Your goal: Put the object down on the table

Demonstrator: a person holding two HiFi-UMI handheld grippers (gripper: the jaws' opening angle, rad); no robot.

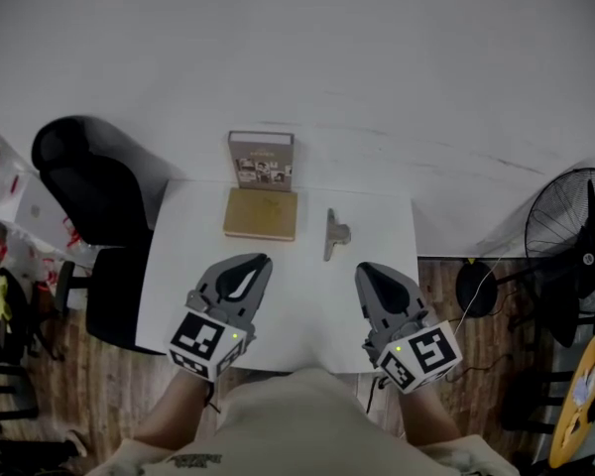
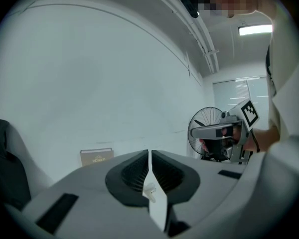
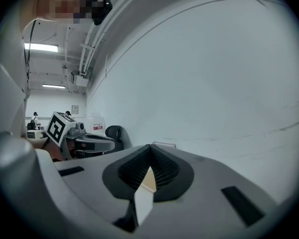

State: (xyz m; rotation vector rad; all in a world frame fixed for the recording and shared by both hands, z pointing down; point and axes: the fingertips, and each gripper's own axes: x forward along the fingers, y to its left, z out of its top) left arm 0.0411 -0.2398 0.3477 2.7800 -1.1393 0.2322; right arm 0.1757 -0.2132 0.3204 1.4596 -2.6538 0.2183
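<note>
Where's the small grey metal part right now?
Head view: the small grey metal part lies on the white table, just right of the brown box, beyond the shut right gripper, untouched.

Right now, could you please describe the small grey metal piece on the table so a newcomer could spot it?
Find the white table before the person. Near its far edge lies a flat tan box; just right of it lies the metal piece. It alone is grey, narrow and small.

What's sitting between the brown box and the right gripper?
A small grey metal clip lies on the table between them, shown in the head view.
</note>
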